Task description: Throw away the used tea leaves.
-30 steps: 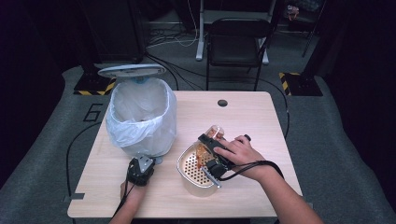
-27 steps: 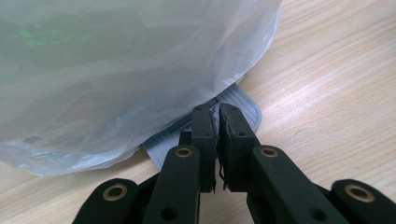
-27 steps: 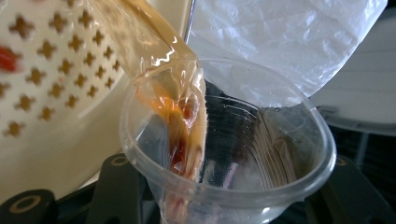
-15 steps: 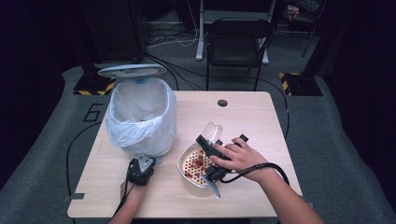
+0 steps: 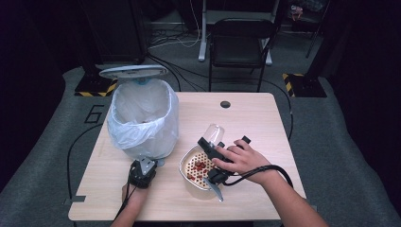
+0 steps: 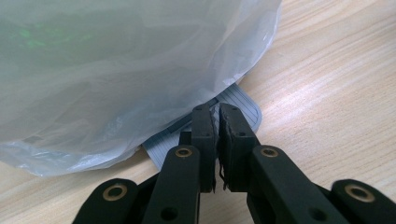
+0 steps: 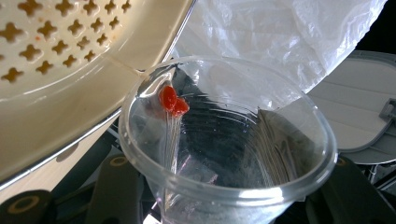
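From the high view, the right tongs (image 5: 211, 145) pinch a clear cup (image 5: 214, 134), tipped on its side over the rim of a cream strainer (image 5: 187, 166) holding red bits (image 5: 200, 166) on the worktop (image 5: 265, 123). The left tongs (image 5: 146, 163) sit at the foot of a bag-lined bin (image 5: 142, 120).

In the left gripper view, the tongs (image 6: 215, 114) are pressed together on the bin's grey pedal (image 6: 243, 105).

In the right gripper view, the cup (image 7: 229, 140) is see-through and ribbed, two red bits (image 7: 173, 102) stuck inside near its rim, the strainer (image 7: 70, 70) beside it.
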`<state>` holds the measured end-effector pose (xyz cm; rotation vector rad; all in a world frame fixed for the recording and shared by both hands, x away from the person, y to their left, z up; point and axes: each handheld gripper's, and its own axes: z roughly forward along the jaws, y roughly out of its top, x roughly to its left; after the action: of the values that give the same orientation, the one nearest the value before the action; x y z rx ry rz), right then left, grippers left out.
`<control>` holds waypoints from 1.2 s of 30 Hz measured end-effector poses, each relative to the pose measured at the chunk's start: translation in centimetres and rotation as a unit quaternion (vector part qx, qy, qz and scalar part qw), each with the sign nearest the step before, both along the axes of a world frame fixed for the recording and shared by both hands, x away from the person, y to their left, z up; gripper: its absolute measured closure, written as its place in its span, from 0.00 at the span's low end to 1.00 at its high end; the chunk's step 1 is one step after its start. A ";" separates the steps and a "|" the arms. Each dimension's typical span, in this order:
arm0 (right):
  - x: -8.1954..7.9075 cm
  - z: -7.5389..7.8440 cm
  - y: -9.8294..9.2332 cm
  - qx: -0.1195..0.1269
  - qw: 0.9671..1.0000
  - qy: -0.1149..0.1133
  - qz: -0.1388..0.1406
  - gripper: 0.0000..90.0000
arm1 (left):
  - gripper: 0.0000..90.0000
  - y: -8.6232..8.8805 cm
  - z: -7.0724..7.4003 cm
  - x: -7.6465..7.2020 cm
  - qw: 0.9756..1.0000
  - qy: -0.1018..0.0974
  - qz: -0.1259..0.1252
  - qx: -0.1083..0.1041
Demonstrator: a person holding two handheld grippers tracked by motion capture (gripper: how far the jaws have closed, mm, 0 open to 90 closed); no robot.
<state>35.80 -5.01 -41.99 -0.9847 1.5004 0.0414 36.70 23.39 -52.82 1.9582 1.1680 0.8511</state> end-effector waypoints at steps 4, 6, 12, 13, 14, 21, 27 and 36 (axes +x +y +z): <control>-0.2 0.2 0.1 -0.014 1.000 -0.007 -0.001 0.52 | 0.94 0.0 0.0 0.0 1.000 0.000 0.000 0.000; -0.2 0.3 0.1 -0.013 1.000 -0.005 -0.002 0.52 | 0.94 0.0 0.0 0.0 1.000 0.004 -0.002 0.001; -0.2 0.1 0.1 0.007 1.000 -0.001 -0.002 0.52 | 0.94 0.0 0.0 0.0 1.000 0.000 0.000 0.000; -0.3 0.1 0.1 0.008 1.000 -0.003 -0.001 0.52 | 0.94 0.1 0.1 0.0 1.000 0.004 -0.003 0.001; -0.3 0.1 0.1 0.008 1.000 -0.003 -0.001 0.52 | 0.94 0.0 0.0 0.0 1.000 0.000 0.000 0.000; -0.5 0.2 0.3 0.010 1.000 0.000 0.003 0.52 | 0.94 0.0 0.0 0.0 1.000 0.003 -0.002 0.000; -0.6 0.3 0.4 0.009 1.000 0.002 0.007 0.52 | 0.94 0.0 0.0 0.0 1.000 0.003 -0.002 -0.001; -1.0 1.8 0.6 0.033 0.999 0.028 0.013 0.52 | 0.94 0.2 0.2 0.1 1.000 -0.003 -0.002 0.011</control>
<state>34.83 -4.46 -40.19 -0.9555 1.5280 0.1371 36.76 23.55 -52.66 1.9728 1.1559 0.8708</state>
